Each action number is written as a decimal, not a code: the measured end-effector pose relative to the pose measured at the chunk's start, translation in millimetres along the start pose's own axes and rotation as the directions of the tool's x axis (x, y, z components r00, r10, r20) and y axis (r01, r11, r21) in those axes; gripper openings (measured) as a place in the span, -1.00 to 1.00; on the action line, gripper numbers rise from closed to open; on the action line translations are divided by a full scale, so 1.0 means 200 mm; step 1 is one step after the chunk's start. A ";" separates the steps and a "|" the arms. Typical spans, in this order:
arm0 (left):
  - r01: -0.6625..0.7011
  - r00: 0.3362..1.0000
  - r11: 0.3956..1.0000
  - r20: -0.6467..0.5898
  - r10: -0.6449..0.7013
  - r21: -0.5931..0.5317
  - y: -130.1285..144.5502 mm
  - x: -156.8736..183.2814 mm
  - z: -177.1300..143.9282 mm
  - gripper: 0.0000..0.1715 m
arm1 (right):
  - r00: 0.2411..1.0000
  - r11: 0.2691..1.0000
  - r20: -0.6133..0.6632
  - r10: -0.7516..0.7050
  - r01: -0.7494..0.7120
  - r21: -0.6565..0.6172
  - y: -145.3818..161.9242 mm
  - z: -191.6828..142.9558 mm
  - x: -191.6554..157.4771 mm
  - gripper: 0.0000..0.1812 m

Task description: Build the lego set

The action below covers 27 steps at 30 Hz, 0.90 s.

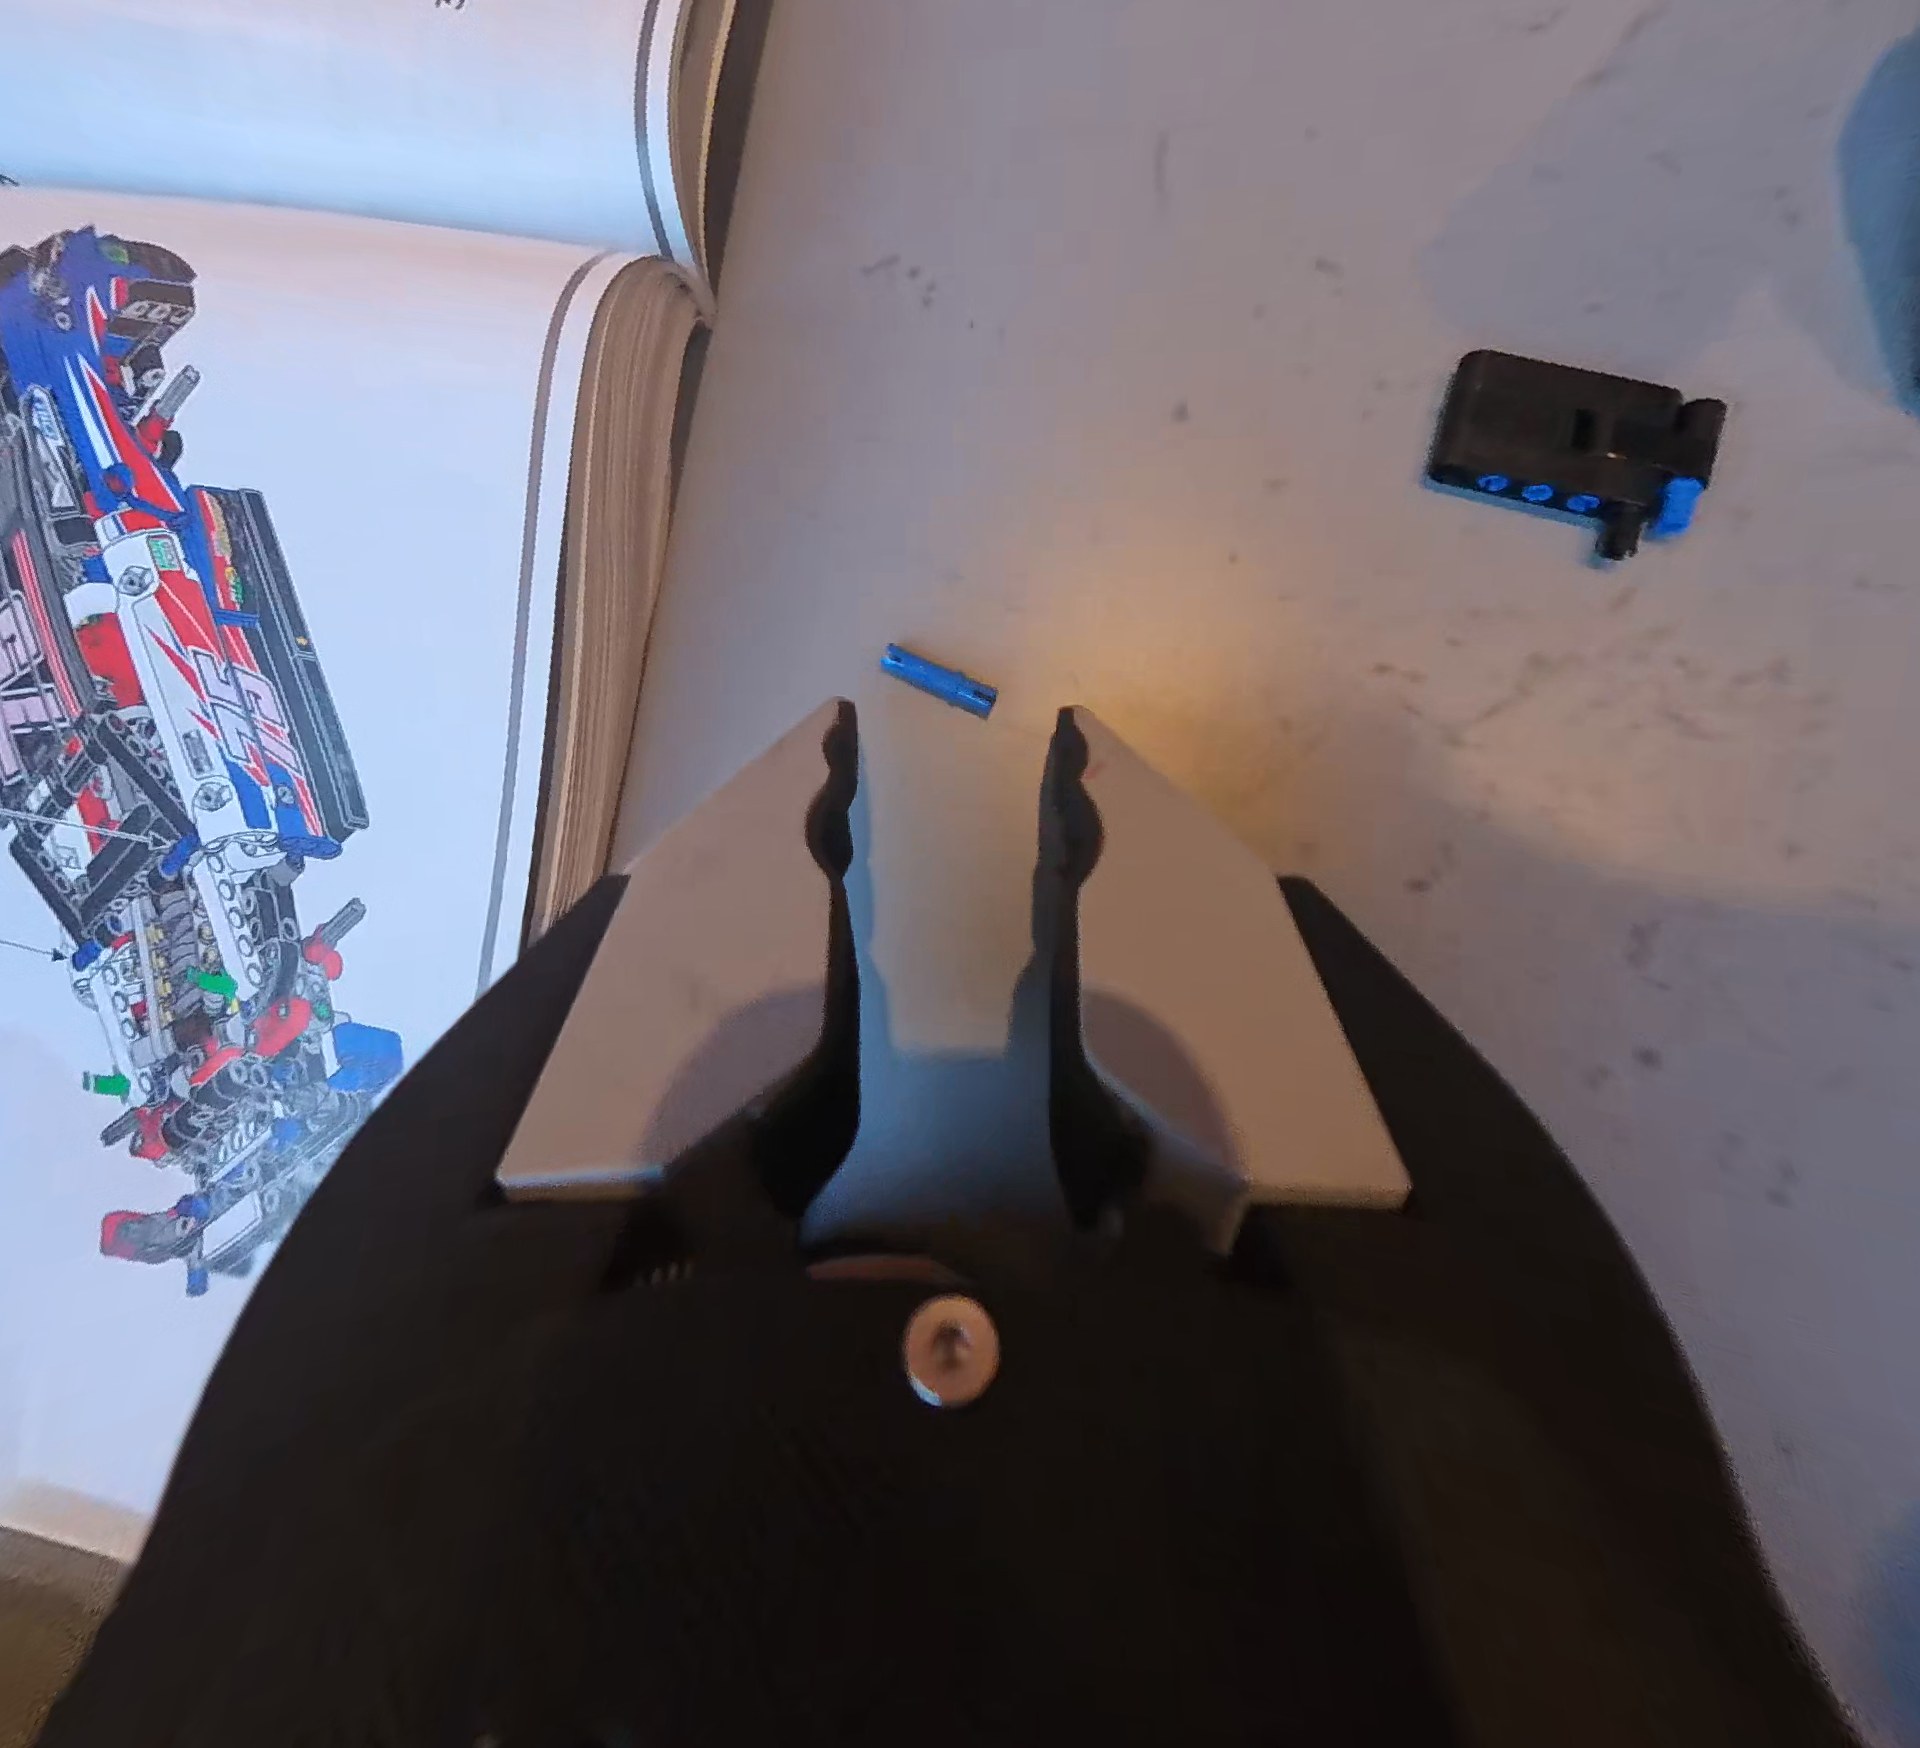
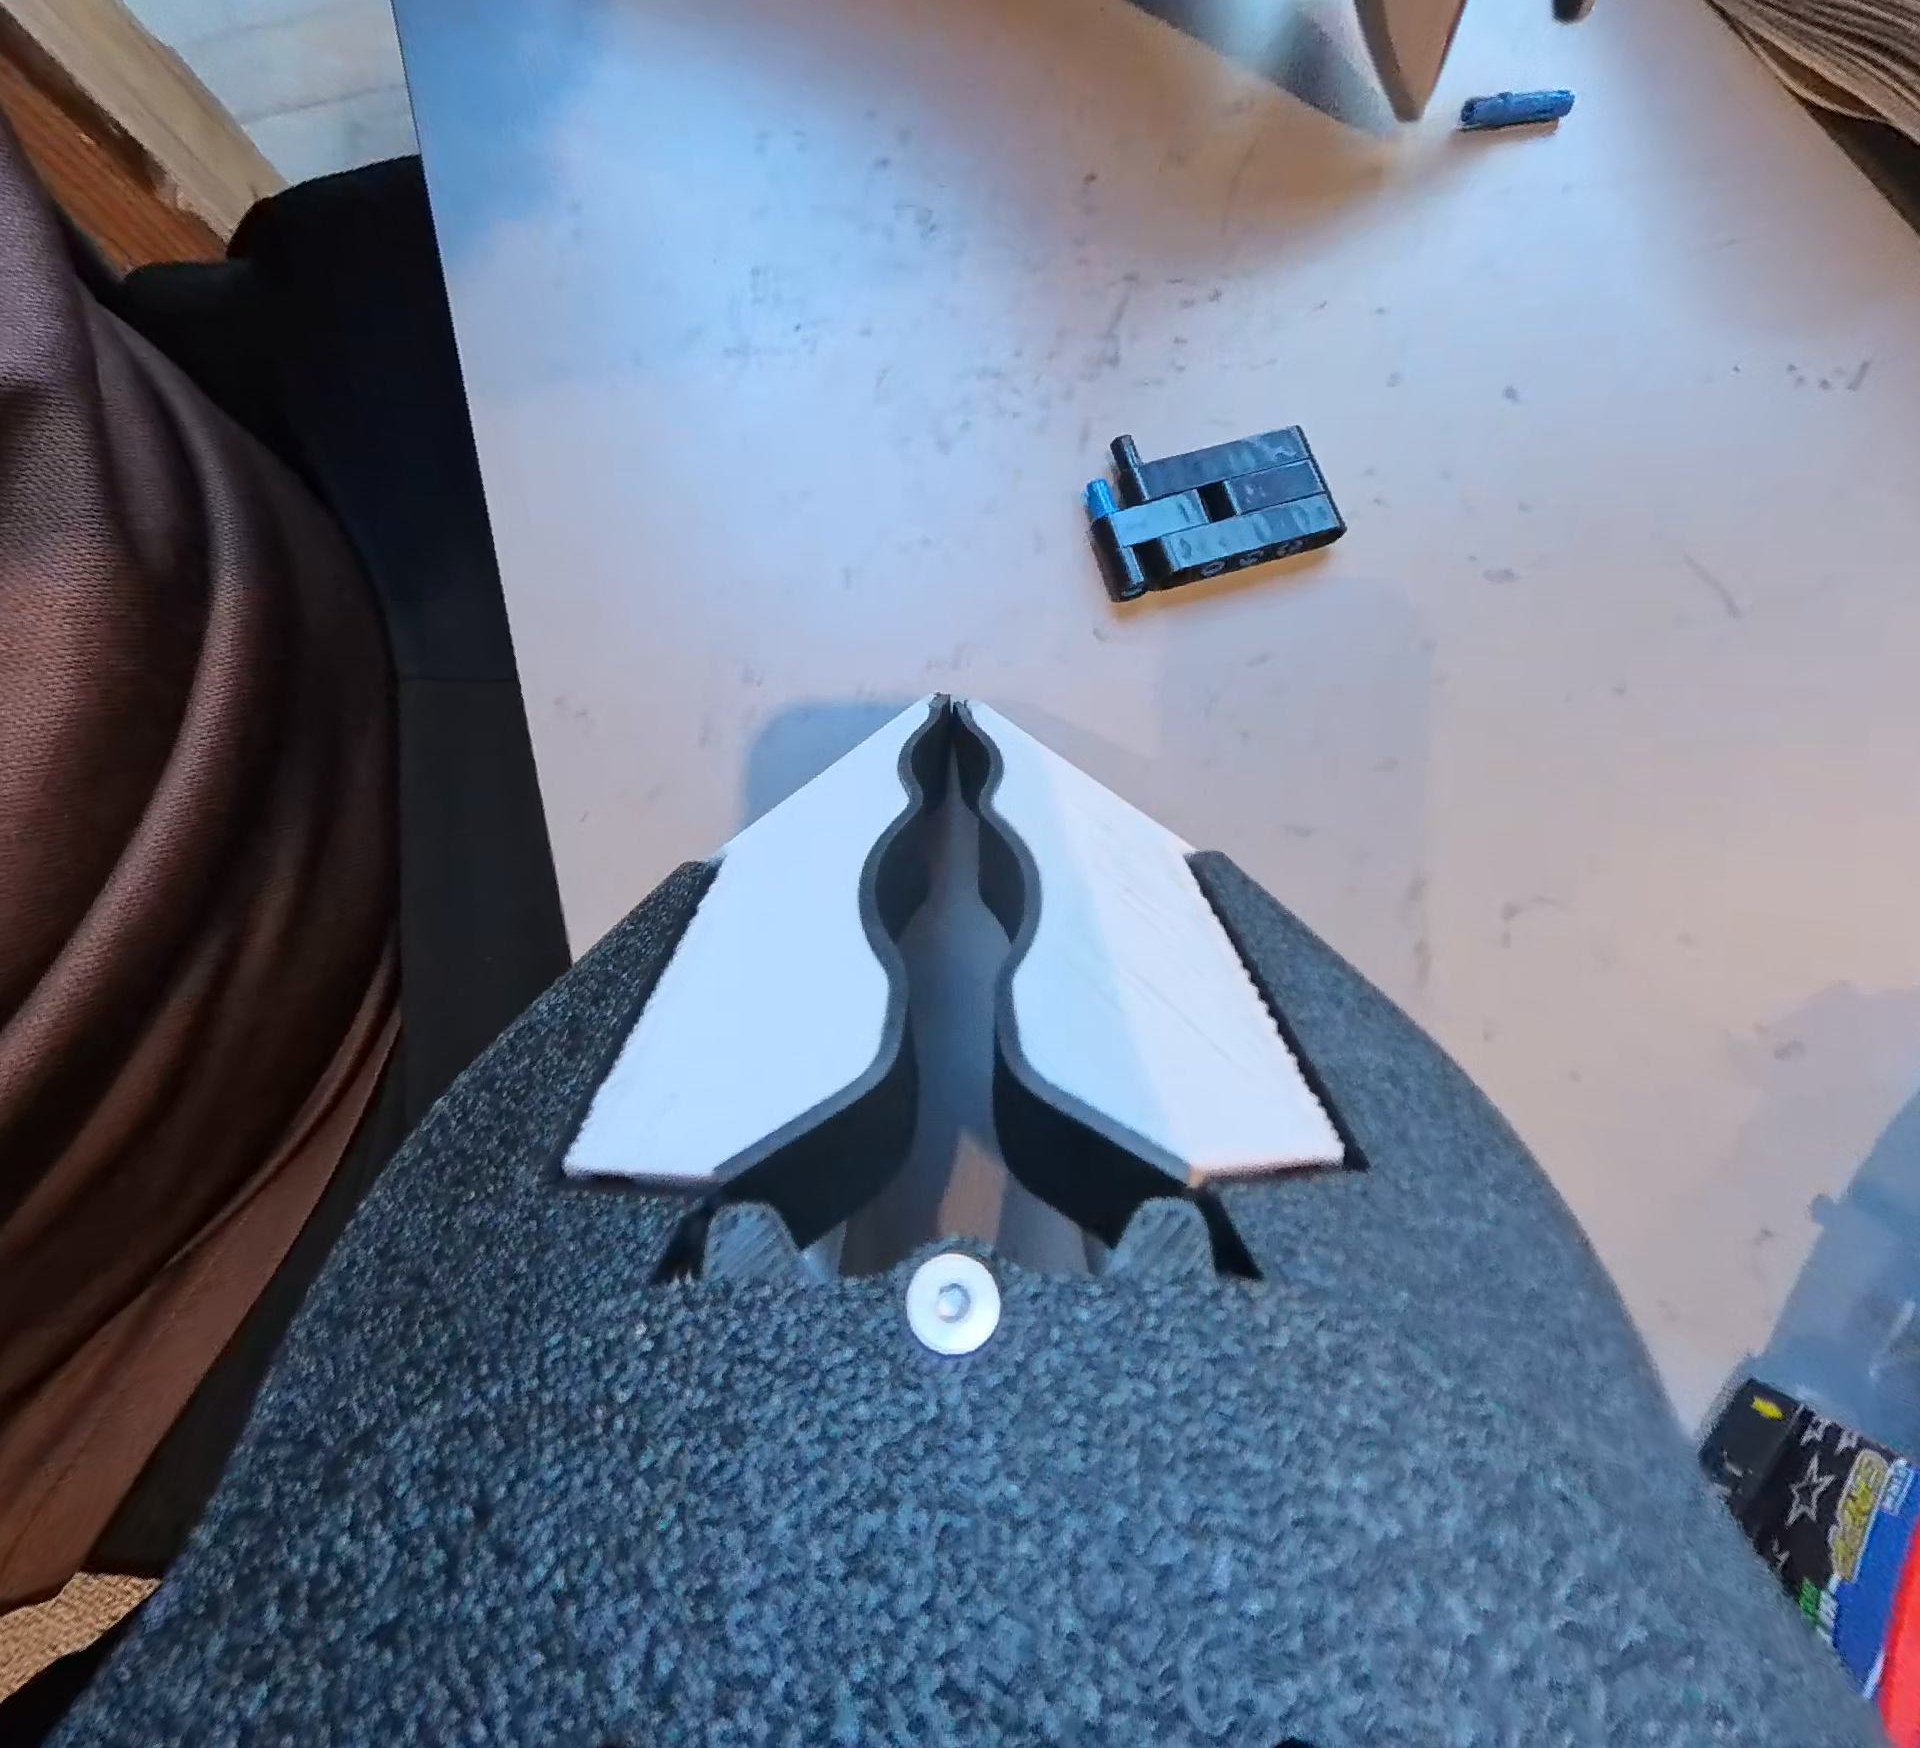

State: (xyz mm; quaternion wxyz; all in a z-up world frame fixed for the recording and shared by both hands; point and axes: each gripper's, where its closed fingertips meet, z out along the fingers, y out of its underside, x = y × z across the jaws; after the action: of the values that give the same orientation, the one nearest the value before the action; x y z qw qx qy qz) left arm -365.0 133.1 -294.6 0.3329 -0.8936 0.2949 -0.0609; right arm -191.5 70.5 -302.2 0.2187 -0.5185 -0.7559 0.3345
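left gripper (image 1: 956, 711): jaws apart, nothing between them; tips hang just short of the blue pin, over the tabletop. Also seen from afar at the top of the right wrist view (image 2: 1496, 51), tips just beside the pin.
right gripper (image 2: 951, 704): jaws closed tip to tip, nothing held; over the tabletop near its left edge as that view shows it, pointing toward the black assembly, apart from it.
blue pin (image 1: 938, 677): small blue lego connector, lying flat on the tabletop, just ahead of the left gripper's tips, near the manual's edge.
black assembly (image 2: 1218, 509): stacked black lego beams with blue pin ends showing, flat on the tabletop mid-surface, well apart from the blue pin; untouched.
manual (image 1: 260, 555): open instruction booklet, thick page stack, along the tabletop's left side in the left wrist view; shows a pictured model.
tabletop (image 2: 831, 348): pale, scuffed surface.
box (image 2: 1829, 1532): printed dark carton, lower right corner of the right wrist view.
person: brown garment (image 2: 156, 659) beyond the tabletop edge.
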 end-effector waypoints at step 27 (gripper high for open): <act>0.180 0.978 0.973 0.132 -0.161 -0.145 0.31 0.13 -0.60 -0.69 | 0.987 0.998 -0.162 0.011 -0.001 0.060 -0.04 -0.03 0.11 -0.97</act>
State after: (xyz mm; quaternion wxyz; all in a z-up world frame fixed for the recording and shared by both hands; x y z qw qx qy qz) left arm -411.0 13.4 -244.1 0.2725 -0.9409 0.2006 -0.0127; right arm -201.0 91.3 -291.4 0.2939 -0.5395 -0.7238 0.3142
